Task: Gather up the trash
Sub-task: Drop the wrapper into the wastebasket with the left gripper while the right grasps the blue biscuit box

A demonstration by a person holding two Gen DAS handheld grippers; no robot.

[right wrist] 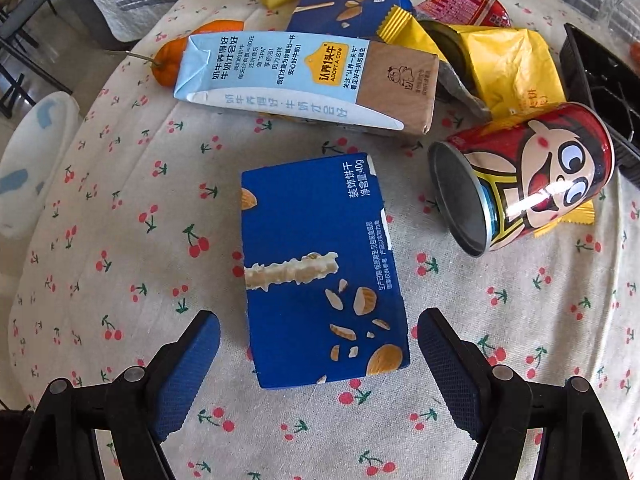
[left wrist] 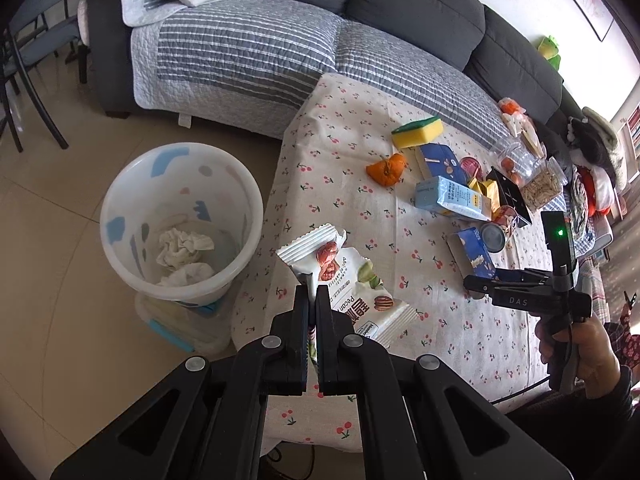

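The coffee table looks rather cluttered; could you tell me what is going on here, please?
A person is clearing trash with two handheld grippers. The left gripper is shut on a white pecan snack wrapper, beside the white bin that holds crumpled tissues. The right gripper is open, straddling a blue biscuit box lying on the cherry-print tablecloth, not gripping it yet.

The left wrist camera looks steeply down past its gripper [left wrist: 312, 300] from the near edge of the cherry-print worktop [left wrist: 360, 120], taking in the waste bin [left wrist: 178, 224] and sofa [left wrist: 248, 52] beyond. The right wrist camera hangs close above the worktop, facing almost straight down. Both views share the blue biscuit box [left wrist: 474, 254] [right wrist: 320, 268] and milk carton [left wrist: 450, 198] [right wrist: 304, 80].
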